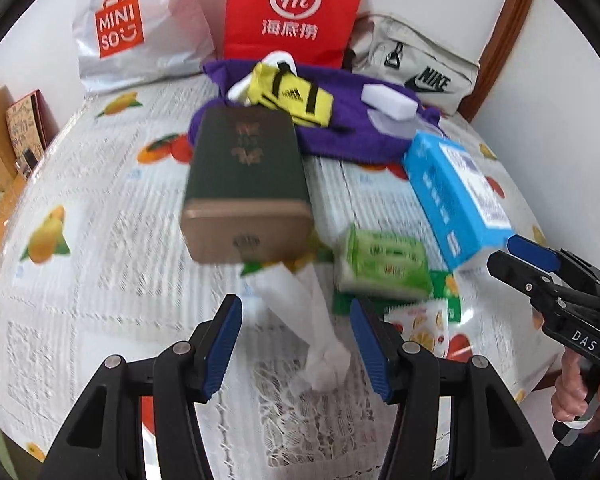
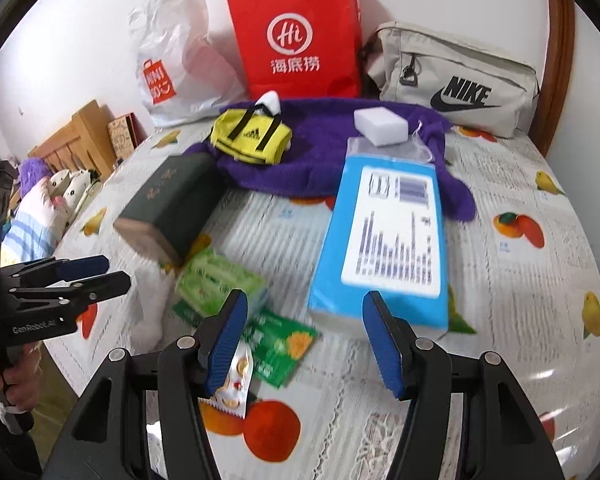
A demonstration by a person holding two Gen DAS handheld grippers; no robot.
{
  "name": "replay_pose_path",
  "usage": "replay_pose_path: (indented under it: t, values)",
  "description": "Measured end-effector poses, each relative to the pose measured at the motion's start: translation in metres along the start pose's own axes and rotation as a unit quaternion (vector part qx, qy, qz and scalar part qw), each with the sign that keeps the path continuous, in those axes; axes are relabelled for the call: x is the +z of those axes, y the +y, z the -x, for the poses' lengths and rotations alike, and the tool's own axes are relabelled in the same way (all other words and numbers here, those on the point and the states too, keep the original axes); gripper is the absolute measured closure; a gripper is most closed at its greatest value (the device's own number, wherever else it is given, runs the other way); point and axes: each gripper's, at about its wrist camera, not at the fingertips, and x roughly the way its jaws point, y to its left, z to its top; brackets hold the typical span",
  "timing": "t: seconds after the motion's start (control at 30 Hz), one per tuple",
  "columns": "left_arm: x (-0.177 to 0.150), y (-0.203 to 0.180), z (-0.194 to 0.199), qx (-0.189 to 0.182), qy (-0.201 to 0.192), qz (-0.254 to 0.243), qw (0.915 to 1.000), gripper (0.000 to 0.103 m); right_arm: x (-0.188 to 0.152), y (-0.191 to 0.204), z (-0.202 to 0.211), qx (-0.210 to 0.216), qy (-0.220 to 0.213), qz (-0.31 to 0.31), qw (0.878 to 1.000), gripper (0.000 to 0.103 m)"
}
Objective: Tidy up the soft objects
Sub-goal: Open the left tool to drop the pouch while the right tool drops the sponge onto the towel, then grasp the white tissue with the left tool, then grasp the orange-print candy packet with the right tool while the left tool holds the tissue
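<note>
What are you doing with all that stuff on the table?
A person holds a gripper in each hand above a table strewn with things. The left gripper hovers over a white sock, and the right gripper is near the blue box. Both have open jaws with nothing held, so the sorting hasn't begun.

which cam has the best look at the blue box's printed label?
Right wrist. The blue box lies just ahead of the right gripper, with its white printed label facing the camera and nearly whole, though blurred. In the left wrist view the blue box sits off to the right, its label foreshortened at an angle.
</note>
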Motion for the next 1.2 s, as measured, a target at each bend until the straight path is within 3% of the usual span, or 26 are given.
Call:
replay_pose_path:
  t: [0.2, 0.33, 0.5, 0.53, 0.67, 0.77, 0.93, 1.2]
  values:
    - [-0.016, -0.005, -0.013, -0.010, 0.010, 0.003, 0.9999, 0.049, -0.017, -0.003, -0.002, 0.003, 0.013, 0.003, 1.000, 0.043]
    - [-0.024, -0.009, -0.025, 0.003, 0.017, -0.001, 0.9998, 0.049, -0.024, -0.005, -0.001, -0.004, 0.013, 0.004, 1.000, 0.043]
    - [-0.024, -0.015, -0.030, 0.014, -0.001, -0.018, 0.9997, 0.049, -0.029, -0.010, -0.001, -0.006, 0.019, -0.008, 1.000, 0.043]
    - [-0.024, -0.016, -0.031, 0.017, -0.006, -0.023, 0.9996, 0.051, -0.029, -0.011, -0.001, -0.007, 0.018, -0.008, 1.000, 0.043]
    - [-0.023, -0.017, -0.032, 0.041, -0.020, -0.034, 0.9984, 0.075, -0.032, -0.010, -0.002, 0.007, 0.011, -0.011, 1.000, 0.043]
    - [-0.023, -0.008, -0.031, 0.023, -0.026, -0.015, 0.9993, 0.085, -0.036, -0.008, -0.003, 0.022, 0.010, -0.013, 1.000, 0.043]
    - [-0.023, 0.002, -0.030, 0.008, -0.023, 0.002, 0.9997, 0.088, -0.038, 0.000, -0.008, 0.026, 0.011, -0.005, 1.000, 0.043]
    - [-0.023, 0.013, -0.022, 0.034, -0.018, 0.008, 0.9992, 0.088, -0.047, 0.026, -0.018, 0.067, 0.029, 0.023, 0.997, 0.044]
